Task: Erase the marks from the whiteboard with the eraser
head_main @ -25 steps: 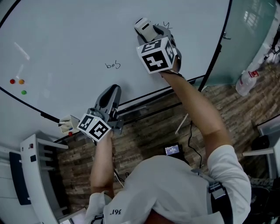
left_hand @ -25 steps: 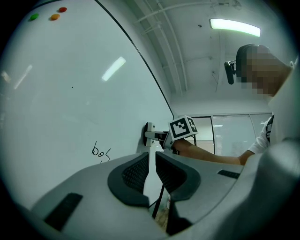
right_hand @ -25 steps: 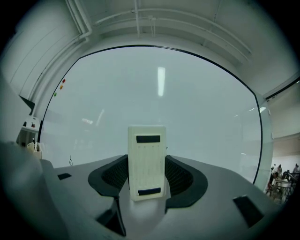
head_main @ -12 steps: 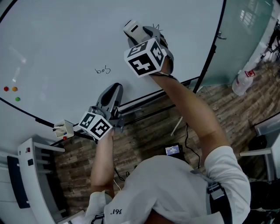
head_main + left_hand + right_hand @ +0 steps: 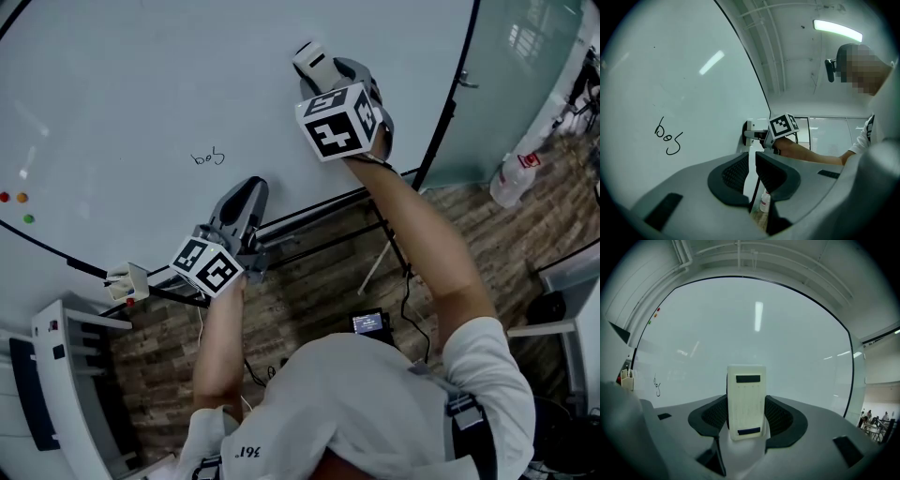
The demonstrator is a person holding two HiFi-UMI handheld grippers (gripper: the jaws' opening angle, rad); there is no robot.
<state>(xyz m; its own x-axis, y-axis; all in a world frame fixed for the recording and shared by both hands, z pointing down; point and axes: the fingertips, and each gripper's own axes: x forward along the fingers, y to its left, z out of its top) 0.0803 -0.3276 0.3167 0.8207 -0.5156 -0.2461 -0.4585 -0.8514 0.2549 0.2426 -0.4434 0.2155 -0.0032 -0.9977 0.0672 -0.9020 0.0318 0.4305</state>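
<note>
The whiteboard [image 5: 141, 75] fills the upper left of the head view. A small black handwritten mark [image 5: 208, 157] sits low on it and also shows in the left gripper view [image 5: 668, 139] and far left in the right gripper view [image 5: 656, 386]. My right gripper [image 5: 323, 70] is shut on the white eraser [image 5: 312, 58], held against the board's upper right; the eraser [image 5: 746, 394] stands upright between the jaws. My left gripper [image 5: 246, 195] hangs by the board's lower edge, jaws nearly together with nothing between them [image 5: 752, 161].
Red, orange and green magnets [image 5: 14, 199] dot the board's left. A small pen holder [image 5: 127, 279] clings to the lower frame. The black frame edge [image 5: 441, 103] borders a glass wall. A bottle [image 5: 511, 178] and a small device [image 5: 372, 323] are on the wooden floor.
The right gripper with the eraser swung left, then back right along the board's upper part. A small scribble beside it earlier no longer shows. The left gripper stayed put.
</note>
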